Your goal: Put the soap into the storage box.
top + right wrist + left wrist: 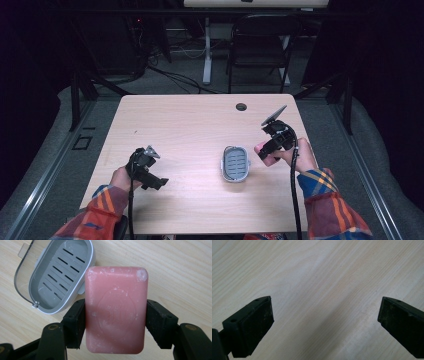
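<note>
right claw point(115, 322) clamps a pink soap bar point(115, 310) by its long sides, held above the wooden surface point(190, 125) just beside the open grey soap dish point(236, 163); left claw point(324, 320) gapes wide over bare wood, gripping nothing

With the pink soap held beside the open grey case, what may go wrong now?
The right gripper holds the soap only by its two long edges, so it may slip or twist out. The soap case lies loose on the table, and the left gripper is far away, so a push may slide it.
</note>
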`<state>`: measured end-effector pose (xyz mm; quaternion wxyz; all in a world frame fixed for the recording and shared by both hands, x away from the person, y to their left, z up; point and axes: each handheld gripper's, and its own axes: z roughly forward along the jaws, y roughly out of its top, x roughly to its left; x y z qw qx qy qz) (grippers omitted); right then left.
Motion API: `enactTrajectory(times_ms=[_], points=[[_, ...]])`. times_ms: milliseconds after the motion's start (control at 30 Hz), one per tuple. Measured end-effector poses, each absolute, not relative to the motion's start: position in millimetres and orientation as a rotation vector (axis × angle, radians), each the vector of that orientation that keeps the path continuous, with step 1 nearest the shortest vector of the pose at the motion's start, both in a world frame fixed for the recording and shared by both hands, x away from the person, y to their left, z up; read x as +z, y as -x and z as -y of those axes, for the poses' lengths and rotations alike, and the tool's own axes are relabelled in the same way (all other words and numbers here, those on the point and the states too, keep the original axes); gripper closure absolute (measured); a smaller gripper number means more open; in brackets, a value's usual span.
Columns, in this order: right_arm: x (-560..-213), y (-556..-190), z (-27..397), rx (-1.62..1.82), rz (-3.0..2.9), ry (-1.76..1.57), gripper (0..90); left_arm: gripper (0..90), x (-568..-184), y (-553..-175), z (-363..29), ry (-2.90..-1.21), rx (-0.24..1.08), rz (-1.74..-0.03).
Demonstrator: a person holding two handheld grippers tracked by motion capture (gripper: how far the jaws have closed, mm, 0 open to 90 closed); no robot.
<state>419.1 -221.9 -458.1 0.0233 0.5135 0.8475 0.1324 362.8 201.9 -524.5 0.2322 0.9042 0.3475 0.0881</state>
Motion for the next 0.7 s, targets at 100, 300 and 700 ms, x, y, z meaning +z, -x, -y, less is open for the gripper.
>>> enactTrajectory(times_ms=[100, 300, 700], points=[[-456, -419, 219, 0.396, -2.632, -1.574, 37.2, 0.1, -525, -362, -201, -2.484, 0.25, -0.955], [-449, -421, 208, 0.377, -2.657, -1.536, 37.2, 0.2, -525, -362, -202, -2.491, 0.252, -0.954], [-446, -424, 189, 0.366, -2.685, -1.488, 37.2, 0.2, -524, -362, -201, -2.494, 0.251, -0.948]])
